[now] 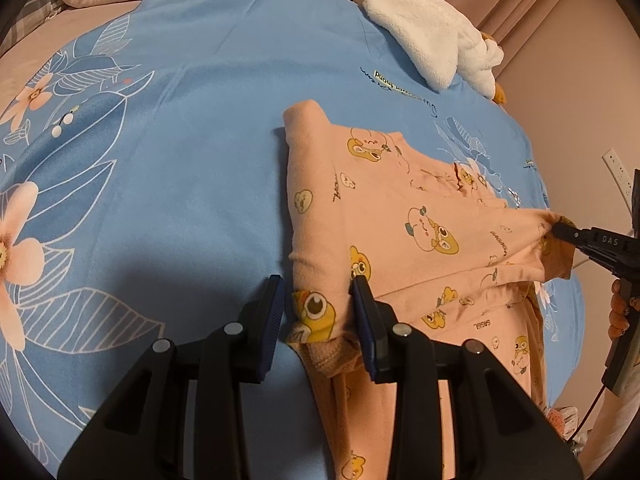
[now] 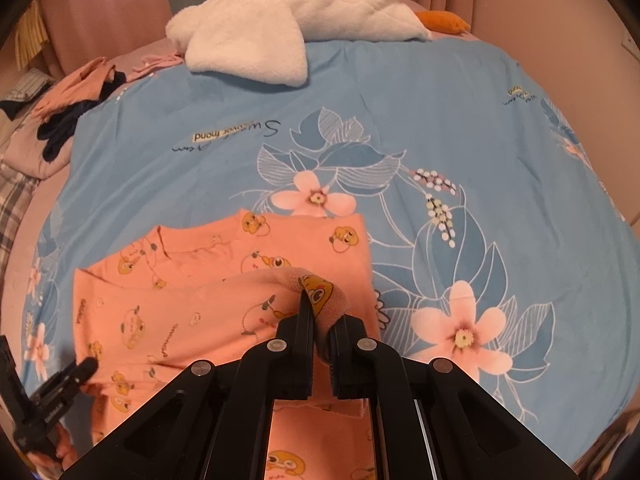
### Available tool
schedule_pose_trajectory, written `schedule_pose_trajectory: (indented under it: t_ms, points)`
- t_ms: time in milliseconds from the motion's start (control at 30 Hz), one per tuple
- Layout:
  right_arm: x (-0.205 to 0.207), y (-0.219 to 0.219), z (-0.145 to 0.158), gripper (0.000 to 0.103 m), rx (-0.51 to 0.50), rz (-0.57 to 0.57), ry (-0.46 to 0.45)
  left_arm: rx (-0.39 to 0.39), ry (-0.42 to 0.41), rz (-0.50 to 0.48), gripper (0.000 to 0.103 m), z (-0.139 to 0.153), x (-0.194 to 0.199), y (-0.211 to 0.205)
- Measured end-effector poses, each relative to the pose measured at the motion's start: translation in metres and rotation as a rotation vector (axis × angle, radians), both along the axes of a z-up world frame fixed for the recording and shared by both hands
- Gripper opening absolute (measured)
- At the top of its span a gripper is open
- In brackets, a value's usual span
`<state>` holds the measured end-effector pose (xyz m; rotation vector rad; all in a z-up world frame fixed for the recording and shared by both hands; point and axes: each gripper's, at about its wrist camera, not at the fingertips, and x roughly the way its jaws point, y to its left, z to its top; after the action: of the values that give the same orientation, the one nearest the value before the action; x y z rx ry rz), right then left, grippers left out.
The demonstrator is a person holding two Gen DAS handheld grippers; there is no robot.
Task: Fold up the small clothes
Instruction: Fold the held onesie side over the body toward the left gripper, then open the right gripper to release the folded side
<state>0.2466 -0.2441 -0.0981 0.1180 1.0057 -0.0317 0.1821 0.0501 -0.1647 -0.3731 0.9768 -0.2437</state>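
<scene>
- Left gripper (image 1: 318, 312): fingers apart, straddling a cuff without pinching it.
- Duvet (image 1: 192, 152): blue, floral, serves as folding surface.
- Pyjama top (image 1: 384, 220): peach, lies part-folded on duvet; hem runs out of frame.
- Right gripper (image 2: 320, 334): clamped on sleeve cuff (image 2: 320, 296), likely drawing sleeve across body; pads hidden by cloth.

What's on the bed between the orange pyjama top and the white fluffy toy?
Only bare blue duvet cover between pyjama top and toy, in the right wrist view.
</scene>
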Motion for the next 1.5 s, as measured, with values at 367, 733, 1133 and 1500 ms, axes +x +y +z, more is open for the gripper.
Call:
schedule_pose_trajectory:
  t_ms: [367,733,1133,1500]
  points:
    - [0.01,-0.01,-0.023,0.007,0.012,-0.023,0.072,0.015,-0.004,-0.003,0.035,-0.002,-0.001,-0.003]
    - [0.018,-0.016,-0.048,0.007,-0.006,-0.052,0.127,0.021,-0.007,-0.003,0.035,-0.002,-0.001,-0.005]
    - [-0.003,-0.024,-0.021,0.038,-0.097,-0.099,0.042,-0.007,-0.018,-0.036,0.035,0.01,-0.008,-0.007]
    - [-0.033,-0.031,-0.051,0.038,0.082,-0.09,0.099,-0.03,-0.032,-0.057,0.035,0.018,-0.02,-0.008]
